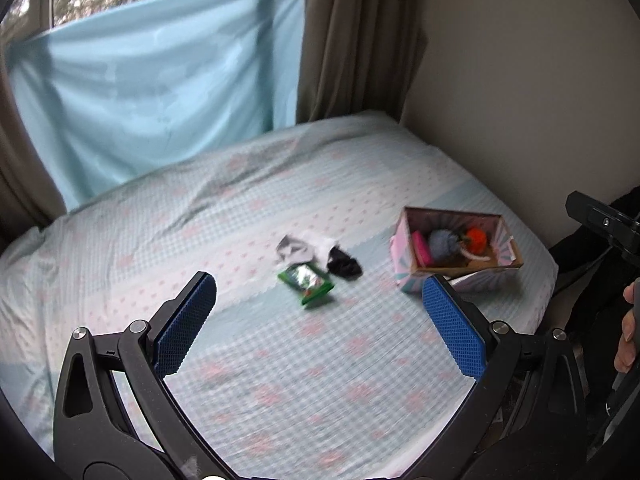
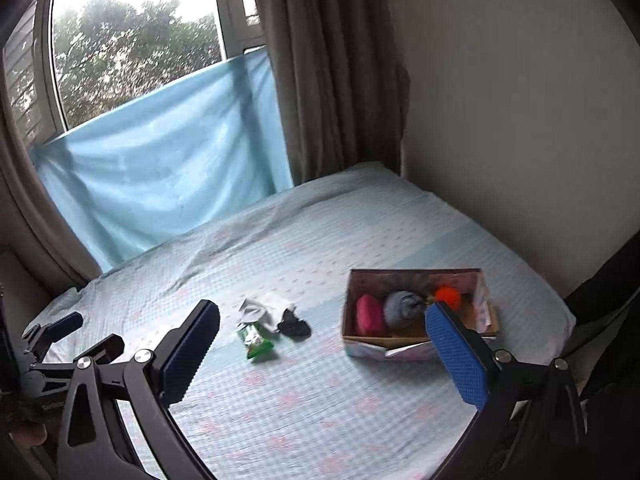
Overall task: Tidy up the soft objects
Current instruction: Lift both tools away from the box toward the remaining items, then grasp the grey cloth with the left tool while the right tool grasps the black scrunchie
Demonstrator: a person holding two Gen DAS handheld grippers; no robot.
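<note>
- Soft stuff still loose on the bed [image 1: 280, 360]: a grey-white cloth [image 1: 298, 249], a black cloth [image 1: 344, 267] touching its right side, and a green packet [image 1: 307, 282] just in front of both.
- The same trio shows in your right view: grey-white cloth [image 2: 262, 309], black cloth [image 2: 295, 326], green packet [image 2: 256, 342].
- The cardboard box [image 1: 496, 270] sits to the right of the pile, apart from it, near the bed's right edge. One flap is folded down at the front.
- Inside the box: a pink item [image 1: 422, 251] at left, a grey fluffy ball [image 1: 444, 242] in the middle, and an orange ball [image 1: 477, 239] at right with a white cord under it, probably a toy, too blurred to say.
- Your left gripper [image 1: 320, 322] hovers over the bed in front of the pile, jaws spread wide, nothing between the blue pads.
- Your right gripper [image 2: 322, 348] is likewise spread wide and empty; its right pad [image 2: 458, 354] overlaps the box's front corner in view.
- Your left gripper also shows at the lower left of the right view.
- Background: light blue sheet [image 2: 160, 176] hung across the window [image 2: 132, 56], brown curtain [image 2: 328, 72] beside it, and a plain wall [image 2: 520, 100] on the right.
</note>
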